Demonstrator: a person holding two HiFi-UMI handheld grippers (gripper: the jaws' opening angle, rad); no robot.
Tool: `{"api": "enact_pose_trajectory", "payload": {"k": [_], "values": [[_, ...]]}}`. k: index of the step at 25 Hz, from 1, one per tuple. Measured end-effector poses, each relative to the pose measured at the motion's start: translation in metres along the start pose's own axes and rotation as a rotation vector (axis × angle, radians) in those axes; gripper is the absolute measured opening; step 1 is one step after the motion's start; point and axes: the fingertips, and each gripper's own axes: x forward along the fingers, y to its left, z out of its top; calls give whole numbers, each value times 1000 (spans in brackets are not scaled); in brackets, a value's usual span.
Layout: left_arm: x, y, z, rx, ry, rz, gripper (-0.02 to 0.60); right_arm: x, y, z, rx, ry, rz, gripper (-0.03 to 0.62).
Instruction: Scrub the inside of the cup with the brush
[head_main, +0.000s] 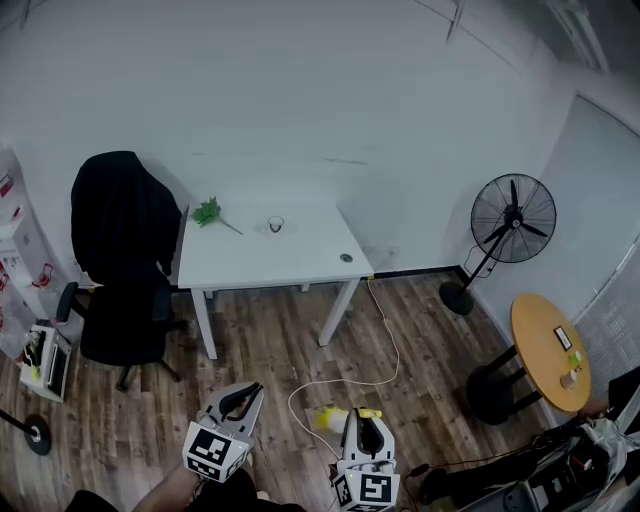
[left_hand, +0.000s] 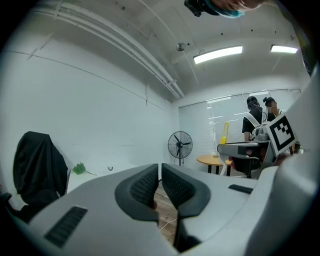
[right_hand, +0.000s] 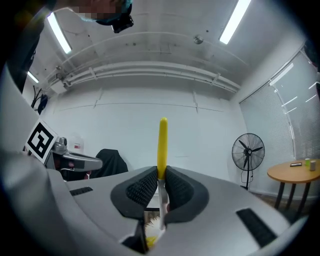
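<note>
A small clear cup (head_main: 275, 224) stands on the white table (head_main: 300, 262) across the room; in the left gripper view the cup (left_hand: 110, 168) is a tiny shape far off. My left gripper (head_main: 252, 392) (left_hand: 159, 172) is shut with nothing between its pads, held low over the wooden floor. My right gripper (head_main: 362, 420) (right_hand: 161, 175) is shut on the brush (right_hand: 163, 142). The brush's yellow handle sticks up past the pads and its white bristles (right_hand: 151, 226) hang below. In the head view the brush (head_main: 327, 417) points left from the jaws. Both grippers are far from the table.
A green sprig (head_main: 210, 212) lies on the table by a black office chair (head_main: 122, 262). A white cable (head_main: 375, 340) runs across the floor. A standing fan (head_main: 508, 225) and a round wooden table (head_main: 548, 352) are at the right. People (left_hand: 260, 120) stand at the far right.
</note>
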Motion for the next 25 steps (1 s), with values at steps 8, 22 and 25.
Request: {"api": "enact_pose_trajectory", "payload": {"k": [8,22,25], "values": [[79,15,-2,0,5,-59,38,56,-38,-4,35,-28,-61,61],[294,119,23,-4,38,-118,38,272,-112,4,52,-19,-102,61],[331,144,26,-11,41,-105,38,317,-125,4,40,-12,-89,61]]}}
